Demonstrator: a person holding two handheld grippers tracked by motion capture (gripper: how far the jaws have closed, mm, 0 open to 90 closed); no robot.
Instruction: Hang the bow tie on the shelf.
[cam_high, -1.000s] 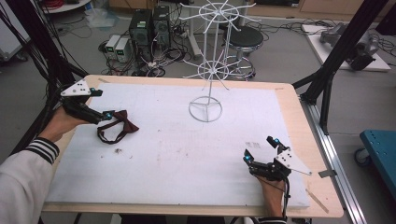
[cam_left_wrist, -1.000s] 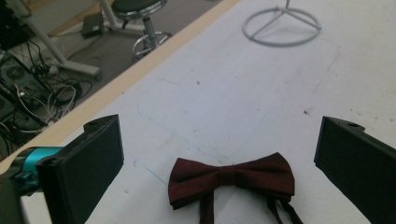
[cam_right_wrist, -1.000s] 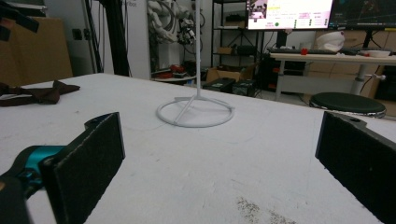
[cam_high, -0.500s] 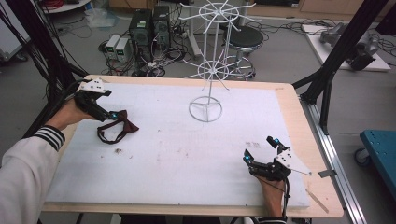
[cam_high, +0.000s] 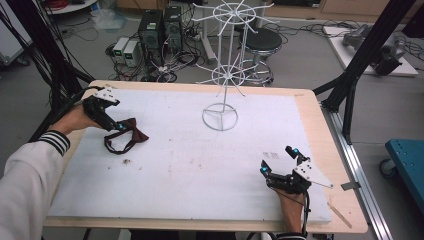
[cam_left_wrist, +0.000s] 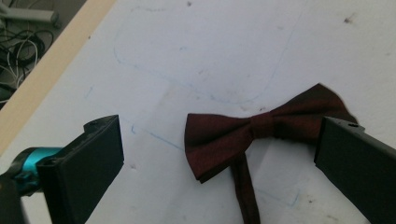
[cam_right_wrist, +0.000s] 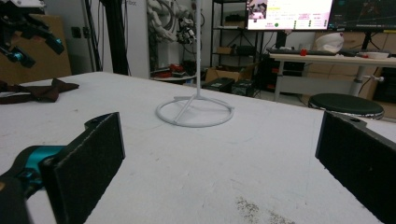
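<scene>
A dark red bow tie (cam_high: 131, 136) with its strap looped lies flat on the white table cover (cam_high: 175, 165) at the left. My left gripper (cam_high: 119, 126) points down at it from the left and stands open. In the left gripper view the bow tie (cam_left_wrist: 254, 130) lies between the wide-apart jaws, and the right jaw hides its far wing tip. My right gripper (cam_high: 279, 161) rests near the front right edge, open with nothing between its fingers. The right gripper view shows the bow tie (cam_right_wrist: 39, 91) far left, with the left gripper (cam_right_wrist: 28, 39) above it.
A white wire rack (cam_high: 220, 117) stands on a ring base at the back middle of the table, with spoked rings higher up its pole. The rack's base (cam_right_wrist: 194, 112) lies ahead of my right gripper. The bare wooden table rim (cam_high: 330, 150) runs along the right.
My left gripper has shifted a little to the right and tipped down over the bow tie. The bow tie and the right gripper have not moved.
</scene>
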